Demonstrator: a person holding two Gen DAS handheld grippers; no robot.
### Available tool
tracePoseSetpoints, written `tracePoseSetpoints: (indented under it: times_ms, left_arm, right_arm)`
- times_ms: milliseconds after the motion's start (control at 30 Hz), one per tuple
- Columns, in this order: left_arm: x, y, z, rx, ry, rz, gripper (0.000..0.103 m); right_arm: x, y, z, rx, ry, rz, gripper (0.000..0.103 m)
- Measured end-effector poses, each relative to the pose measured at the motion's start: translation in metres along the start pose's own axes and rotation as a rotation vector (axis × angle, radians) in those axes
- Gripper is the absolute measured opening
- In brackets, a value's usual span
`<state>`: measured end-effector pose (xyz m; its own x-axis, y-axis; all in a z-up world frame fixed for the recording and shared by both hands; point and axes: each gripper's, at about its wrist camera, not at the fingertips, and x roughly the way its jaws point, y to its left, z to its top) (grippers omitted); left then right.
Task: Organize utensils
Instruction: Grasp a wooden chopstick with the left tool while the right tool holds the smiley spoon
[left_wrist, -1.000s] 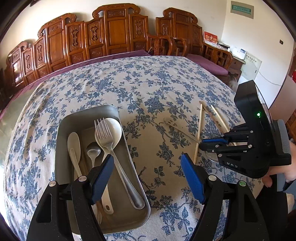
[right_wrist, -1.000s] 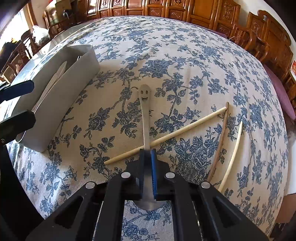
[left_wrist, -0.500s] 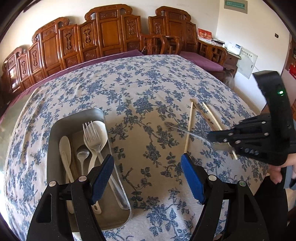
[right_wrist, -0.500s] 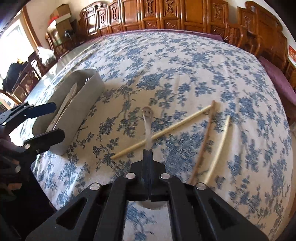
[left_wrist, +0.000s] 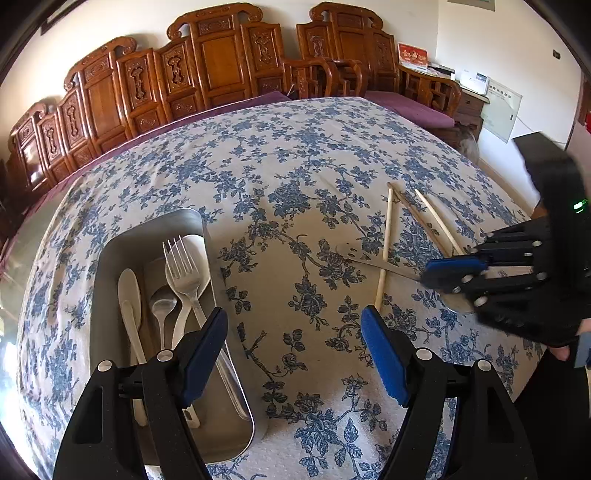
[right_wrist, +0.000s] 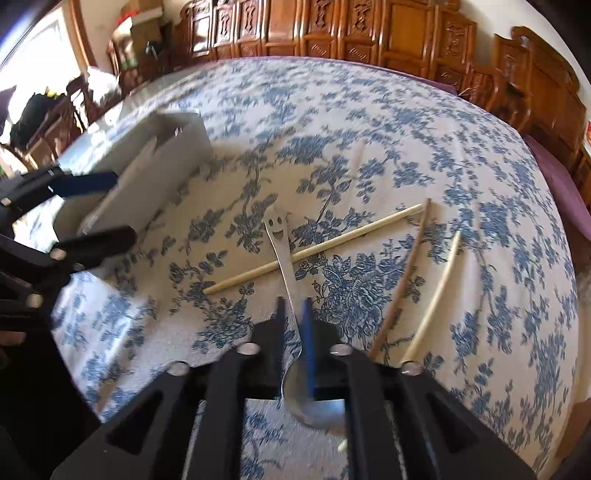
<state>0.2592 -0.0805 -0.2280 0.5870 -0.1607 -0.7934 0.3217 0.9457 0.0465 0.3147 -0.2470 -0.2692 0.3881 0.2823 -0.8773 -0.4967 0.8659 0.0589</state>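
Note:
A steel spoon with a smiley face cut into its handle sits between the fingers of my right gripper, its bowl under the gripper body. The jaws are opening, and cloth shows between the handle and the left finger. The handle crosses one pale chopstick. In the left wrist view the right gripper is at the right, with the spoon sticking out toward the tray. My left gripper is open and empty above the right rim of the metal tray, which holds a fork and several spoons.
Two more chopsticks lie right of the spoon on the blue floral tablecloth. Carved wooden chairs line the far side of the round table. A hand holds the right gripper at the table's right edge.
The right gripper's jaws have parted from fully shut, and the spoon has swung askew between them. In the left wrist view the right gripper has drifted right; the tray has slid a little left.

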Motion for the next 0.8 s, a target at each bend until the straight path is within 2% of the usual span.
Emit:
tracePoseSetpoints:
  times_ms: [133,200,300,333,600,733,800]
  left_arm:
    - [0.001,0.002,0.000,-0.002,0.003,-0.001,0.071]
    - [0.001,0.004,0.001,-0.008,0.004,-0.006,0.071]
    - [0.003,0.005,0.003,-0.015,0.008,-0.019,0.071]
    - [0.003,0.005,0.004,-0.015,0.010,-0.022,0.071]
    - [0.007,-0.011,0.010,0.000,0.026,-0.050,0.071]
    - [0.021,-0.022,0.016,-0.005,0.056,-0.097,0.061]
    - [0.033,-0.027,0.019,-0.007,0.078,-0.113,0.051]
  right_arm:
    - [0.008,-0.001,0.004,-0.019,0.007,0.003,0.021]
    - [0.008,0.001,0.003,-0.042,0.011,-0.008,0.010]
    - [0.007,-0.003,0.001,-0.015,0.023,0.049,0.007]
    - [0.005,-0.003,-0.001,-0.019,0.020,0.027,0.007]
    - [-0.039,-0.027,-0.017,0.096,-0.083,0.021,0.007]
    - [-0.050,-0.046,-0.024,0.151,-0.110,0.001,0.007]
    - [-0.052,-0.054,-0.029,0.167,-0.114,-0.007,0.007]
